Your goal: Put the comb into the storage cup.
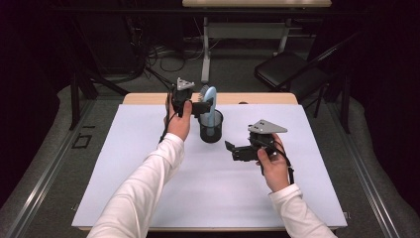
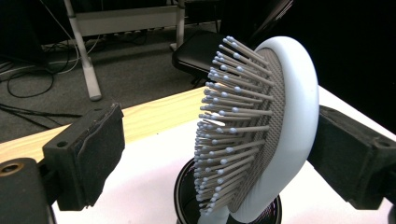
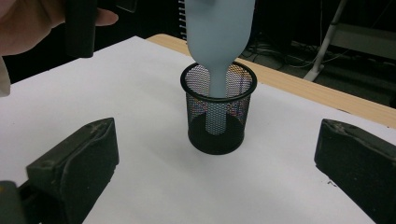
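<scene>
Hairbrush (image 1: pixel 210 106) stands handle-down in the black mesh cup (image 1: pixel 211 130), upper centre of the high view, head tilted. Left gripper (image 1: pixel 196 105) is at the brush head, jaws apart: one touches the back, the other stands off the bristles. Right gripper (image 1: pixel 232 150), centre right, jaws apart, empty, pointed at the cup.

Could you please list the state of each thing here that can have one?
Hairbrush: upright, handle down in the cup, head sticking out above the rim.
Mesh cup: upright on the white sheet, holding the brush.
Left gripper: jaws open either side of the brush head; the bristle-side jaw is apart from it, and whether the back-side jaw touches I cannot tell.
Right gripper: jaws open and empty, pointing at the cup.
</scene>
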Demonstrator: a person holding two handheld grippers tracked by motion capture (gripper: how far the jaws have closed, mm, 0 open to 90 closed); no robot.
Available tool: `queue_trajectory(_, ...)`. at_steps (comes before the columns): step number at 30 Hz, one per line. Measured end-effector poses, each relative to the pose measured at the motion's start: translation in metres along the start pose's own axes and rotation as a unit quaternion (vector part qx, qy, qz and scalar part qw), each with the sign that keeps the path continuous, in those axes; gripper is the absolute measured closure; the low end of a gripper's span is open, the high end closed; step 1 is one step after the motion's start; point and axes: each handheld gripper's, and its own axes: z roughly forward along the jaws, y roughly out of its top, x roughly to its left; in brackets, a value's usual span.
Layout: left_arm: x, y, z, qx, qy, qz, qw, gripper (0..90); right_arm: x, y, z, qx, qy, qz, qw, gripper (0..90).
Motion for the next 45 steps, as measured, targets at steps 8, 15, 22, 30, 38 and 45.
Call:
queue_trajectory(8, 0.002, 0.003, -0.004, 0.01, -0.003, 0.009, 0.9999, 8.4, 0.0, -0.001, 0.0, 0.003, 0.002, 0.004, 1.0, 0.0)
queue_trajectory(15, 0.002, 0.005, -0.008, 0.017, -0.004, 0.015, 0.9997, 8.3, 0.0, -0.001, 0.001, 0.004, 0.002, 0.004, 1.0, 0.0)
queue_trajectory(22, 0.001, 0.011, -0.014, 0.014, -0.01, 0.019, 0.9997, 8.4, 0.0, -0.001, 0.001, 0.004, 0.003, 0.004, 1.0, 0.0)
queue_trajectory(30, 0.001, 0.015, -0.019, 0.018, -0.014, 0.022, 0.9995, 8.3, 0.0, -0.001, 0.001, 0.004, 0.002, 0.003, 1.0, 0.0)
queue_trajectory(38, 0.001, 0.024, -0.029, 0.019, -0.024, 0.028, 0.9991, 8.3, -0.001, -0.001, 0.0, 0.003, 0.003, 0.006, 1.0, 0.0)
queue_trajectory(45, 0.002, 0.029, -0.037, 0.032, -0.043, 0.033, 0.998, 8.3, -0.002, -0.001, 0.0, 0.006, 0.009, 0.006, 0.9999, 0.0)
